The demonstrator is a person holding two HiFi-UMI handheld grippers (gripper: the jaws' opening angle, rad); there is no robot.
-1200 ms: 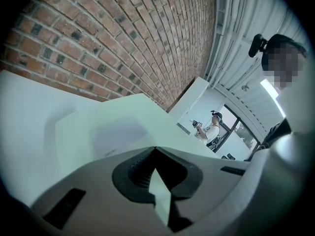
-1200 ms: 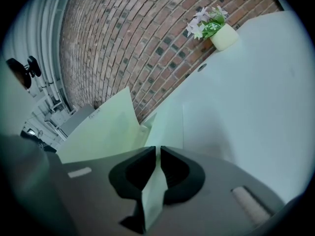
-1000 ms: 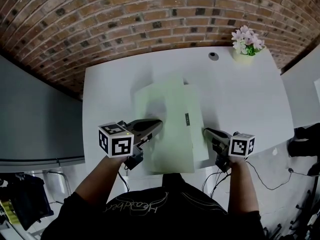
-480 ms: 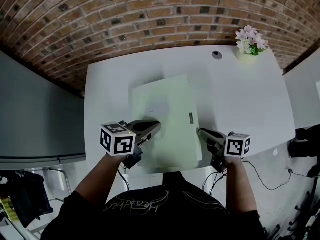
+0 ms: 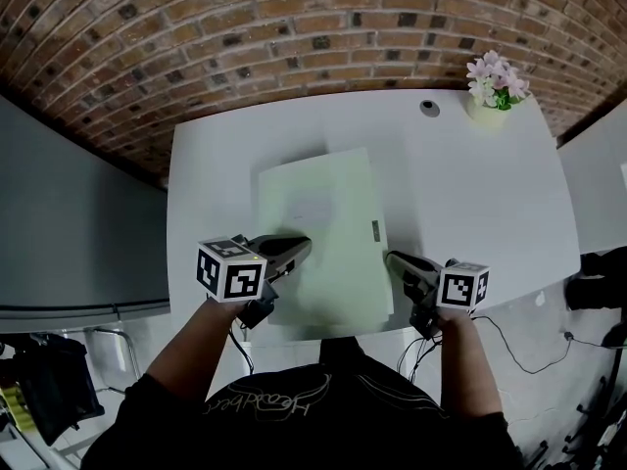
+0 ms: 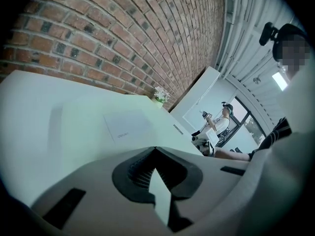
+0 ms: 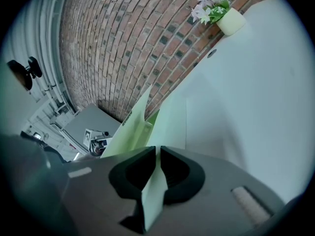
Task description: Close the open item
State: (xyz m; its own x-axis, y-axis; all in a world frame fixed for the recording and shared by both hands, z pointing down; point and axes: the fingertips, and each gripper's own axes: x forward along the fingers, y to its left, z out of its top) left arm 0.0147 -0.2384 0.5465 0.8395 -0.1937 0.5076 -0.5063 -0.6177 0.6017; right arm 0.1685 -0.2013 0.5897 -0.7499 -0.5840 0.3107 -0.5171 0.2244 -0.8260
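Thin green folder (image 5: 328, 223) mid-counter (image 5: 470, 184), pinched at both side edges.

My left gripper (image 5: 297, 250) has its jaws clamped on the folder's left edge, and my right gripper (image 5: 394, 259) on the right flap, which is slightly lifted. There is open white surface all round. A flower pot (image 5: 493, 94) and a small round cap (image 5: 429, 108) sit well apart, near the brick wall (image 5: 294, 27).
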